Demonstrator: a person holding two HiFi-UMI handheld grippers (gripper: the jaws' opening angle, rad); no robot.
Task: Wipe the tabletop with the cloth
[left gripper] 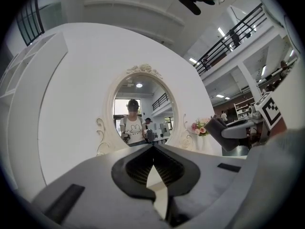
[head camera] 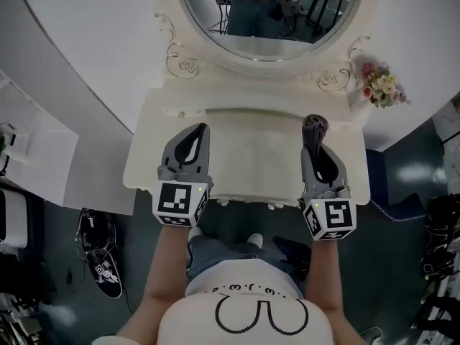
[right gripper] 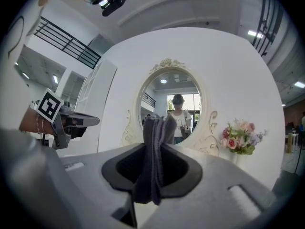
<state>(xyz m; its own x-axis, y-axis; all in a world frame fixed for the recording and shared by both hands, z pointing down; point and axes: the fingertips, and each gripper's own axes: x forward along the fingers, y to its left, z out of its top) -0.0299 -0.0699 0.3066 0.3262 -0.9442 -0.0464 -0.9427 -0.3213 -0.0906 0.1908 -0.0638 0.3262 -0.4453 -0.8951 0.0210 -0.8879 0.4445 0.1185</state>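
Observation:
A cream dressing-table top lies below an oval mirror. My right gripper hovers over the table's right side, shut on a folded grey cloth. In the right gripper view the cloth stands pinched upright between the jaws and pokes out past their tips. My left gripper hovers over the table's left side, shut with nothing between its jaws.
A vase of pink and yellow flowers stands at the table's back right corner. The mirror's ornate frame rises at the back. A curved white wall backs the table. Bags and shoes lie on the dark floor.

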